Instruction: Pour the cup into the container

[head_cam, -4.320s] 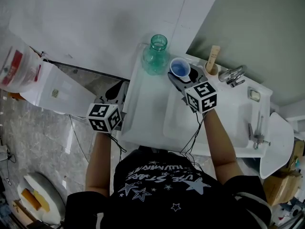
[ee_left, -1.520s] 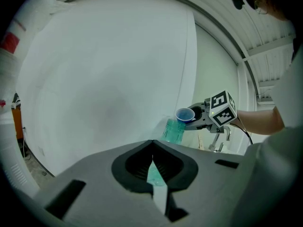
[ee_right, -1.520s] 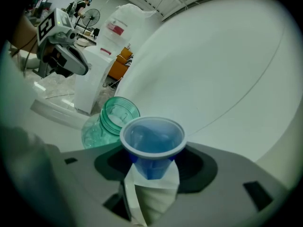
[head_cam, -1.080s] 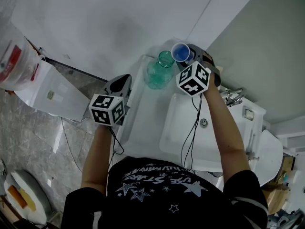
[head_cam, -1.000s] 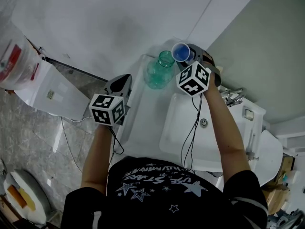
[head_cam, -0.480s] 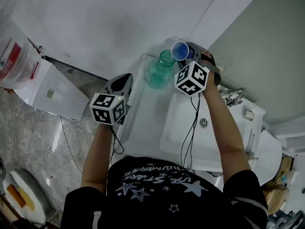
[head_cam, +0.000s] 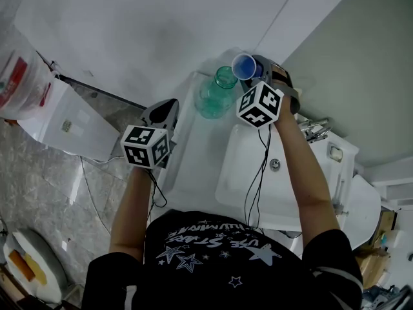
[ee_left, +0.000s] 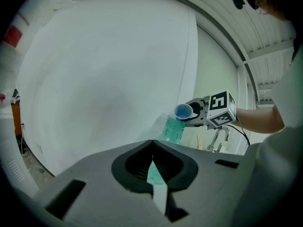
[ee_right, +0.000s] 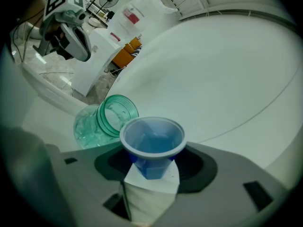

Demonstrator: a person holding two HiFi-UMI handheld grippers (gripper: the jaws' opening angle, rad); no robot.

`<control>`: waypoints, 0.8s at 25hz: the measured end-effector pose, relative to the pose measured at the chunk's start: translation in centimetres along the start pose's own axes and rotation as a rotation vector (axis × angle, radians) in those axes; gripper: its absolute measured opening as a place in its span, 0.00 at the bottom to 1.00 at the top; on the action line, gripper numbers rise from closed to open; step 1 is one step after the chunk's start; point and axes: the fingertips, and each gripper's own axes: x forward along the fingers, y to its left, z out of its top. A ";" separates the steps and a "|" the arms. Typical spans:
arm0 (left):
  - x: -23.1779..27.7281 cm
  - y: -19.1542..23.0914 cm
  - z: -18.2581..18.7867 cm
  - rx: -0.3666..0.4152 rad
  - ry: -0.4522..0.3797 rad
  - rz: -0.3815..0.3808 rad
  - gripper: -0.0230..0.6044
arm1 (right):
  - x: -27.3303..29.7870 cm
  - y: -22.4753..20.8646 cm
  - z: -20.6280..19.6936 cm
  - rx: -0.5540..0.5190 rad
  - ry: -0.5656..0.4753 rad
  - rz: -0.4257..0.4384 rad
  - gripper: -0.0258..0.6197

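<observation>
The right gripper [ee_right: 151, 171] has its fingers [ee_right: 142, 197] clamped on the blue cup [ee_right: 152, 138], held up just beside the green jar's [ee_right: 102, 122] mouth and barely tipped. Nothing is pouring yet. The left gripper [ee_left: 152, 151] waits apart, fingers closed on nothing.

You're standing in what looks like a bathroom or washroom. A white washbasin [head_cam: 233, 179] with a round drain [head_cam: 275, 165] sits right below you, and a chrome tap [head_cam: 314, 130] stands at its far rim. A plain white wall [head_cam: 161, 24] rises behind it. The floor [head_cam: 45, 186] on your left is grey marbled tile, and there's a white bag with red print [head_cam: 18, 86] over there.
</observation>
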 end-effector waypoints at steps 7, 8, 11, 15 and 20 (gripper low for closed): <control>0.0 0.0 0.0 0.000 0.000 0.000 0.06 | 0.0 0.0 -0.2 -0.028 0.008 -0.013 0.45; 0.0 -0.1 -0.1 0.000 0.000 0.000 0.06 | 0.0 0.0 -0.3 -0.028 0.009 -0.013 0.45; -0.1 0.0 0.0 -0.001 -0.002 0.002 0.06 | 0.0 0.1 -0.4 -0.001 0.004 -0.002 0.45; -0.1 0.0 0.0 0.002 -0.005 0.000 0.06 | 0.0 0.2 -0.3 0.050 -0.005 0.016 0.45; -0.3 -0.1 0.4 0.007 -0.009 0.001 0.06 | -0.3 0.1 -0.2 0.117 -0.026 0.042 0.45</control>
